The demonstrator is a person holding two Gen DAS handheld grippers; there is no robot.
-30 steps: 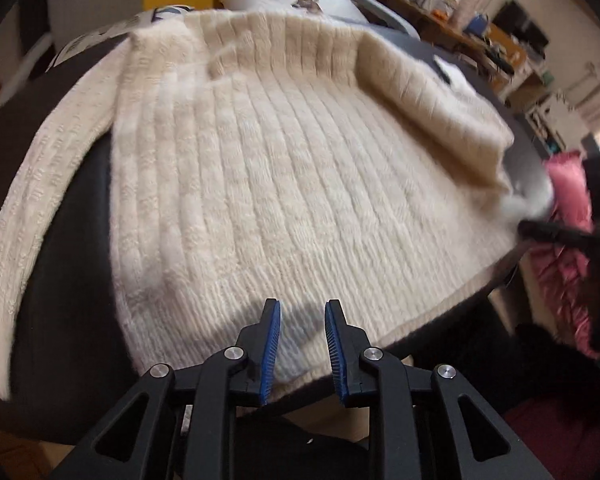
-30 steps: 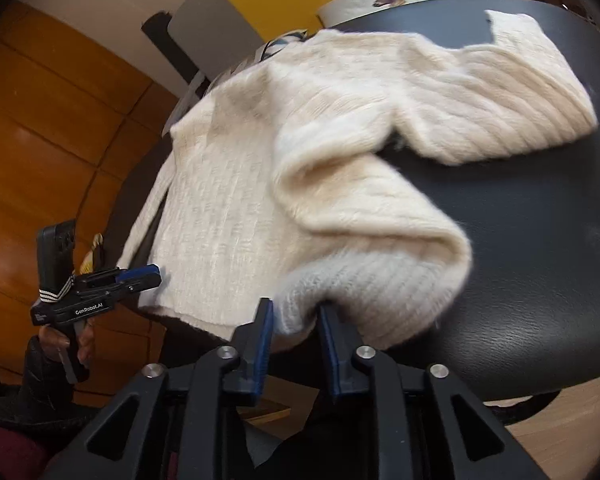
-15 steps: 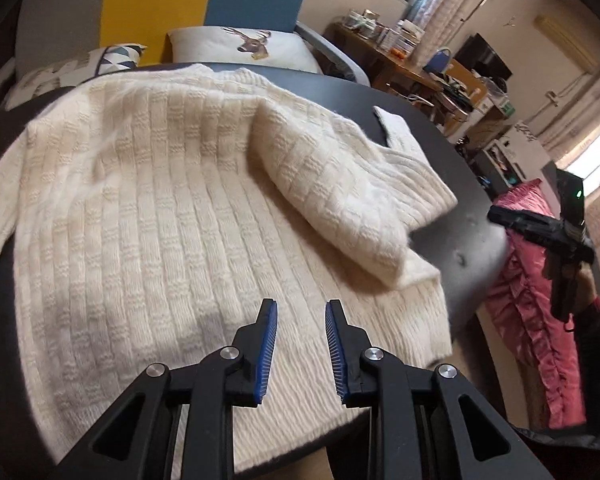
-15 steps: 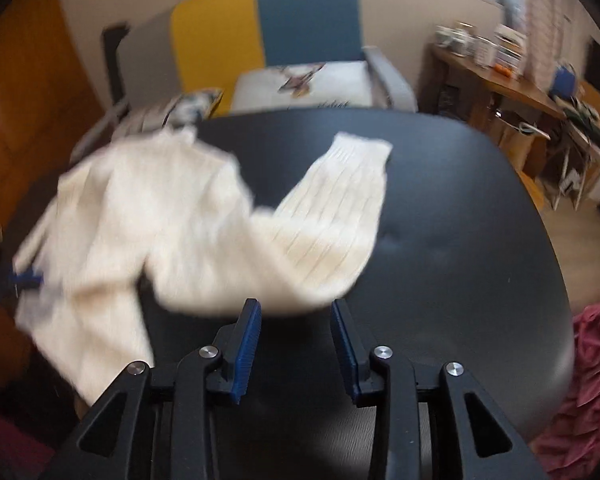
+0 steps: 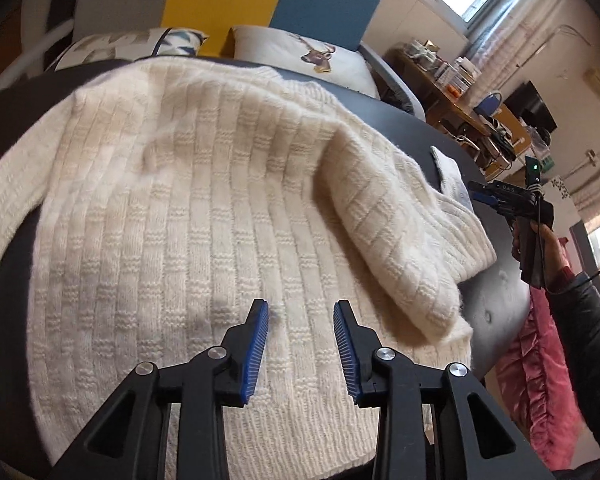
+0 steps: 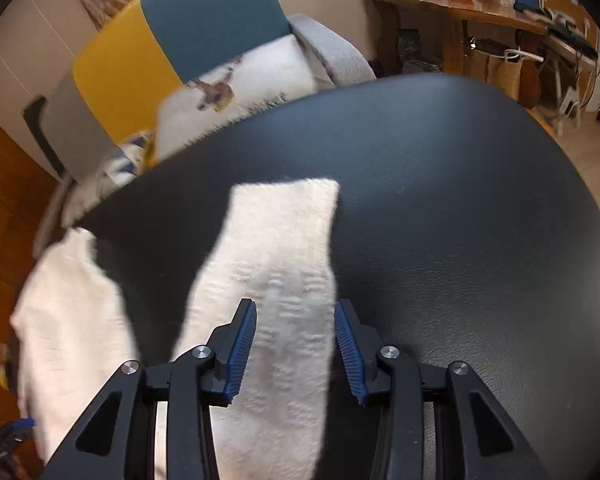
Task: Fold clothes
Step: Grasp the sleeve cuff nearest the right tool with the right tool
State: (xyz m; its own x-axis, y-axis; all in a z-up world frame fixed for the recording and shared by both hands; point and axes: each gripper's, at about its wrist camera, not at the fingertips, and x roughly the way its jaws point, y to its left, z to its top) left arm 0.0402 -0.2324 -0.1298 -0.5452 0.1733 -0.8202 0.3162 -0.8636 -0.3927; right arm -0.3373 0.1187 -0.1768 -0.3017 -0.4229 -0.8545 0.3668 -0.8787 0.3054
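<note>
Cream knit sweater [image 5: 204, 208] flat on black seat, rt sleeve [image 6: 276, 264] folded inward.

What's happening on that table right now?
A person with a handheld gripper in each hand is folding a cream knit sweater on a black table. One sleeve lies out on the bare tabletop. The left gripper and the right gripper hang over the knit, jaws opening, gripping nothing.
</note>
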